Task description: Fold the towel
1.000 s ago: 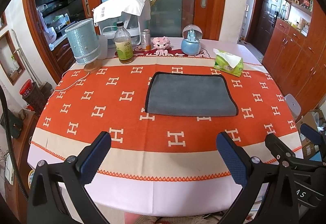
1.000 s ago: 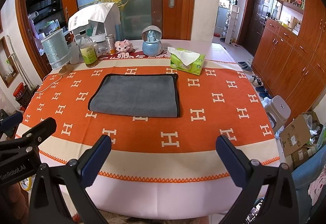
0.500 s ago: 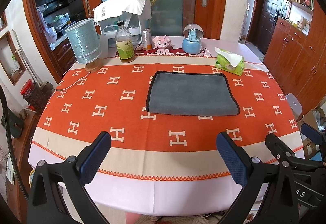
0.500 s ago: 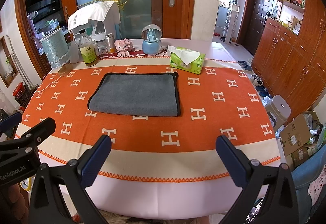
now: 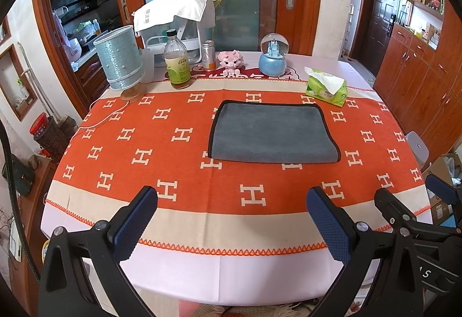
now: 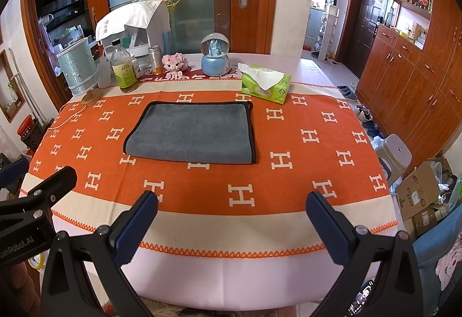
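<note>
Lamp [image 5: 119,58], bottle [image 5: 176,61], snow globe [image 5: 273,58], tissue pack [image 5: 326,87] on tablecloth [image 5: 138,144].

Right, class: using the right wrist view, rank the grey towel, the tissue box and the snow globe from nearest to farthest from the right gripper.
1. Towel: centre of the orange cloth, nearest the right gripper, slightly left.
2. Tissue box: beyond the towel's far right corner.
3. Snow globe: at the table's far edge, behind the towel.

My views are bright and sharp under even daylight. Shadows on the counter [image 5: 202,219] are faint. Strong fisheye bending curves the edges, and black vignette fills every corner.
</note>
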Demonstrator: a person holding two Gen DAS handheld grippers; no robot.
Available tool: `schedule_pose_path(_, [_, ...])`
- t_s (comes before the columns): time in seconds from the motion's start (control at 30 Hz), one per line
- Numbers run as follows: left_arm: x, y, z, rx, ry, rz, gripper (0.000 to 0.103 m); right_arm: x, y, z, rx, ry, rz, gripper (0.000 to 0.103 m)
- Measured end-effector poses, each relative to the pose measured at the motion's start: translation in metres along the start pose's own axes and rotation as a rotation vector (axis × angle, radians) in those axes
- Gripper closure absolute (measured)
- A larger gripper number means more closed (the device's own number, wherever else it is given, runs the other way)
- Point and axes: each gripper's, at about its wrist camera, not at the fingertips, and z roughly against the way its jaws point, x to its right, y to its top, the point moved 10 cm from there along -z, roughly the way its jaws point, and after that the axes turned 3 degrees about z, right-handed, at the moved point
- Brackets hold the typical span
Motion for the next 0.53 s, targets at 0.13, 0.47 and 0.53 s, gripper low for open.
schedule_pose_path(0.13, [-0.0001,0.0000,0.0000,-0.001,-0.001,0.000,0.001,-0.0007,0.0006,0.0009,0.000,-0.002,0.001,0.000])
schedule_pose_path(0.47, [-0.0022,-0.0012,0.0001,-0.002,0.000,-0.001,0.001,-0.0002,-0.0037,-0.0038,0.000,-0.006,0.004,0.000])
schedule_pose_path(0.53, [-0.0017,-0.0007,0.0000,-0.003,0.000,-0.001,0.001,-0.0006,-0.0034,-0.0032,0.000,-0.007,0.005,0.000])
